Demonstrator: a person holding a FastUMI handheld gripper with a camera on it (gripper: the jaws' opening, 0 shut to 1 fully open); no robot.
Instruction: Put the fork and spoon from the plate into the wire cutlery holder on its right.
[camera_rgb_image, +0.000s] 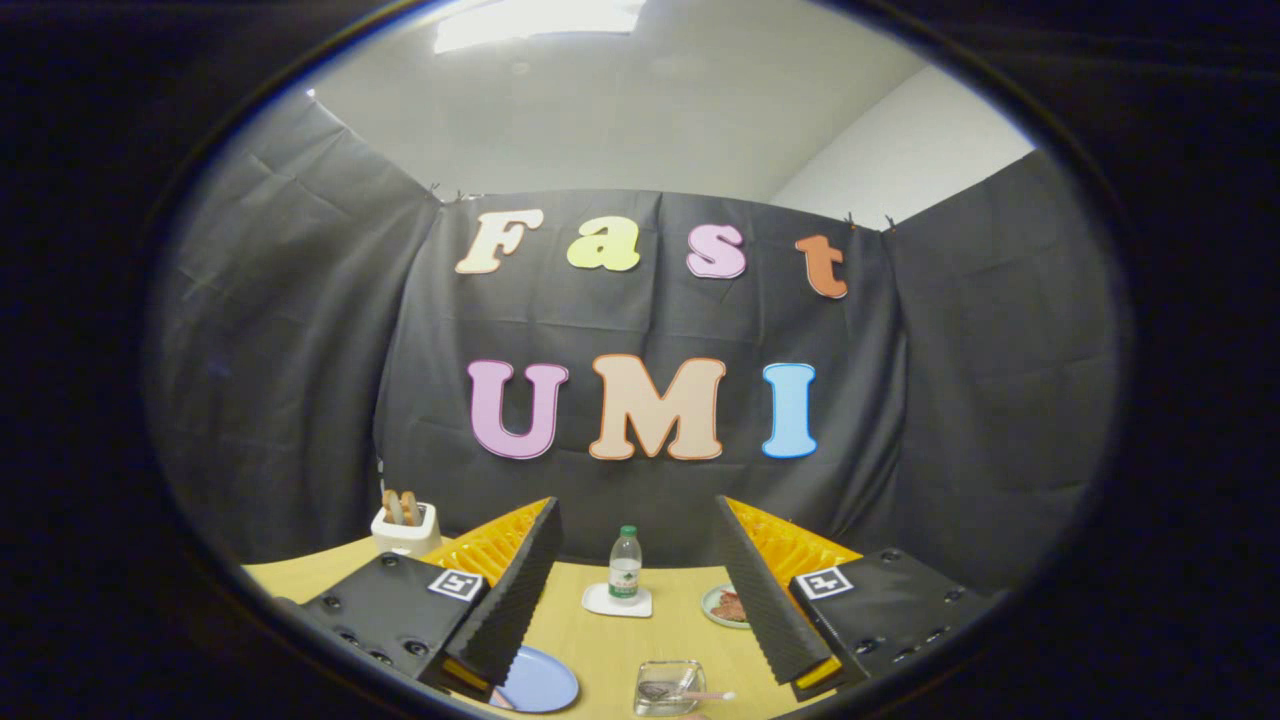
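From the gripper view, the gripper (640, 590) is hovering above a yellowish wooden table (610, 650) with its two fingers (510, 600) spreading wide apart and gripping nothing, each carrying a square black-and-white marker tag near its base. The tool is sitting level and pointing straight ahead toward the far cloth wall. Between the fingers and beyond their tips, a small clear plastic water bottle (625, 565) with a green cap is standing upright on a white square coaster (617, 601); its label is showing green and white, but the print is too small to read. Just right of the coaster, partly hiding behind the right finger, a small round dish (726, 606) is holding something reddish brown. Nearer, between the fingers, a clear glass container (668, 687) is sitting with a thin pinkish handle (705, 695) lying across its right rim; what utensil that is cannot be told. Touching the left finger's near end in the picture, a pale blue plate (540, 685) is peeking out. Far left, a cream toaster (405, 528) is holding two slices of bread near the table's curving far edge. Bare tabletop is lying open between plate, container and coaster.
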